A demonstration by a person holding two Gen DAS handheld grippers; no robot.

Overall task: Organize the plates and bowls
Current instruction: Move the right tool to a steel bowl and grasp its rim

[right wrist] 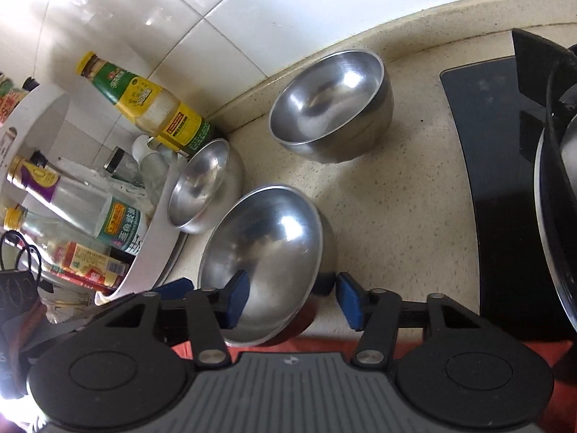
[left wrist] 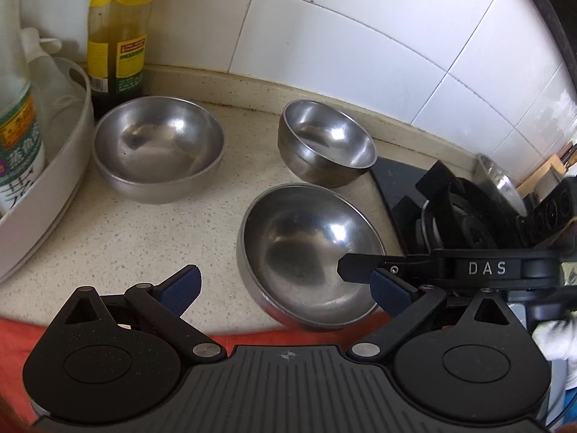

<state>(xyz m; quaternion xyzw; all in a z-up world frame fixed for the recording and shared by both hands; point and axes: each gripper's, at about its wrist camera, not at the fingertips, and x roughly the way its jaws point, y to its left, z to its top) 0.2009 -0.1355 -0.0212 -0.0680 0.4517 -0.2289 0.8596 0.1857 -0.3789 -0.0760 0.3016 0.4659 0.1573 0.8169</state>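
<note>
Three steel bowls stand on the beige counter. The near bowl [left wrist: 310, 252] [right wrist: 263, 256] sits at the counter's front edge. A second bowl [left wrist: 158, 151] [right wrist: 202, 191] is back left by the white tray. A stack of nested bowls [left wrist: 324, 144] [right wrist: 331, 108] is at the back near the wall. My left gripper [left wrist: 285, 288] is open, its jaws wide on either side of the near bowl's front. My right gripper [right wrist: 292, 299] is open, one pad inside the near bowl and one outside its right rim; it also shows in the left wrist view [left wrist: 360, 269].
A white round tray [left wrist: 61, 151] [right wrist: 151, 238] with bottles stands at the left. A sauce bottle [left wrist: 117, 36] [right wrist: 144, 104] stands in the corner. A black stove [left wrist: 450, 209] [right wrist: 497, 180] with a pan is at the right. The tiled wall is behind.
</note>
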